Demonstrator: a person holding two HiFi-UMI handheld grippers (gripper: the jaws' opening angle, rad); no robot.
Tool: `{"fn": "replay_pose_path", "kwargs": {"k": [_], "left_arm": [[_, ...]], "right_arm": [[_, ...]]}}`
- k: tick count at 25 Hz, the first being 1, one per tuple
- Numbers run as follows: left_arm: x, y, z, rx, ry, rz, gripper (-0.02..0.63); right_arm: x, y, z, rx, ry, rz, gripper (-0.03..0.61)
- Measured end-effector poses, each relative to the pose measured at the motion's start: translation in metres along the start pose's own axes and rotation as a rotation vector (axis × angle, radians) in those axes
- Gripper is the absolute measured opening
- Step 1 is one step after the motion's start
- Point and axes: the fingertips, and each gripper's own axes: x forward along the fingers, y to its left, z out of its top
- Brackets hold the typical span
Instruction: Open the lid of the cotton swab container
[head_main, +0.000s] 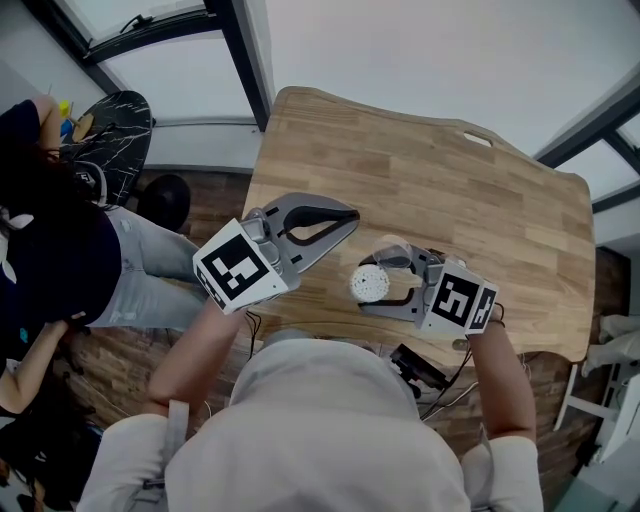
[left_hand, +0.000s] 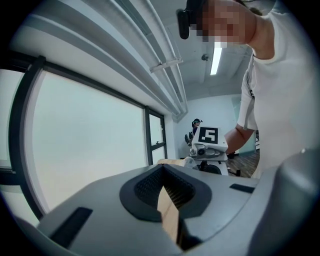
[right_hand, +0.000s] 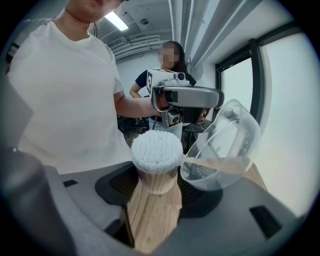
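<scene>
The cotton swab container (head_main: 368, 283) is a small clear tub packed with white swab heads (right_hand: 156, 149). My right gripper (head_main: 380, 287) is shut on its body above the near edge of the wooden table (head_main: 450, 190). Its clear domed lid (right_hand: 223, 147) is flipped open and hangs to the right of the swabs, also visible as the lid (head_main: 394, 251) in the head view. My left gripper (head_main: 347, 217) is held just left of the container, apart from it, with its jaws shut and nothing between them. In the left gripper view the left gripper (left_hand: 165, 189) points toward the right gripper (left_hand: 208, 148).
A person in dark clothes (head_main: 45, 250) stands on the floor at the left, near a black stool (head_main: 165, 200). The table has a handle slot (head_main: 477, 139) at its far edge. Windows run along the far wall.
</scene>
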Motion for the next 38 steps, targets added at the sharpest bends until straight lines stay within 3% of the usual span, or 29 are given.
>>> {"fn": "replay_pose_path", "kwargs": {"k": [9,14,17,28,38], "left_arm": [[-0.022,0.012,-0.031,-0.048,0.033,0.102,0.012],[-0.041,0.02,-0.025,-0.043,-0.068,0.199,0.012],[-0.049,0.026,-0.031,-0.037,-0.067,0.244,0.012],[-0.063,0.038,-0.058,-0.08,-0.047,0.342,0.012],[-0.074,0.046,-0.074,-0.094,-0.034,0.404,0.012]], "right_arm": [[-0.016,-0.023,-0.029,0.076,-0.021,-0.063,0.25],[-0.02,-0.042,-0.052,0.131,-0.025,-0.115,0.25],[-0.022,-0.052,-0.061,0.151,-0.034,-0.141,0.25],[-0.015,-0.091,-0.102,0.194,0.009,-0.233,0.25],[-0.003,-0.143,-0.151,0.252,0.031,-0.407,0.25]]}}
